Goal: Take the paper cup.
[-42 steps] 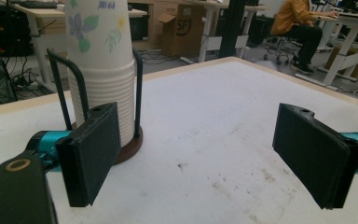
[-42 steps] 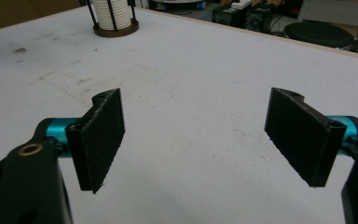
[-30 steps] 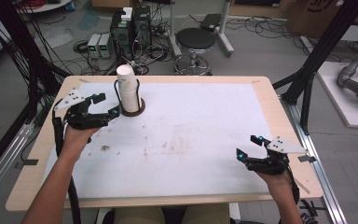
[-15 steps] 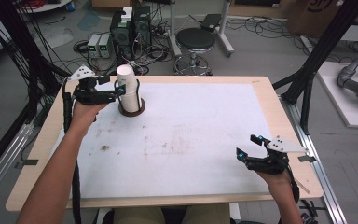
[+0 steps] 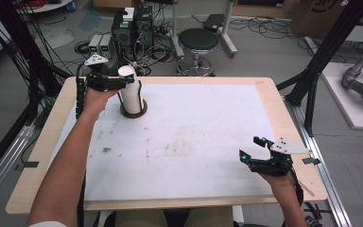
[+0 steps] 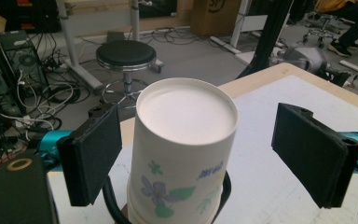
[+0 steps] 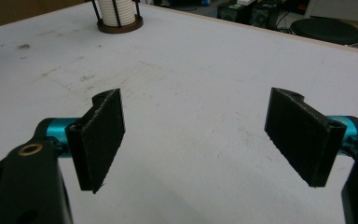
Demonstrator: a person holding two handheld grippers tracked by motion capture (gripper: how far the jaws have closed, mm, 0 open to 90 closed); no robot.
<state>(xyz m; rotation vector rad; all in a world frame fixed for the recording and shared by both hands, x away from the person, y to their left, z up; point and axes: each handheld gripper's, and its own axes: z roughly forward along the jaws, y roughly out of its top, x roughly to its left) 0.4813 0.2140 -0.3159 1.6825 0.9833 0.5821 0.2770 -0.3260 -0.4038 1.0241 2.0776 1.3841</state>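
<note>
The left hand-held gripper (image 6: 196, 154) has advanced, its wide-open jaws now flanking the paper cup stack (image 5: 130, 94) at the tabletop's (image 5: 198, 142) eleven o'clock; right hand-held gripper (image 5: 255, 152) open, empty.

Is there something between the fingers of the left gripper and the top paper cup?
Nothing visible. The left gripper is open, its fingers on either side of the paper cup stack, with bare gaps. The holder's black rods stand lower down.
</note>
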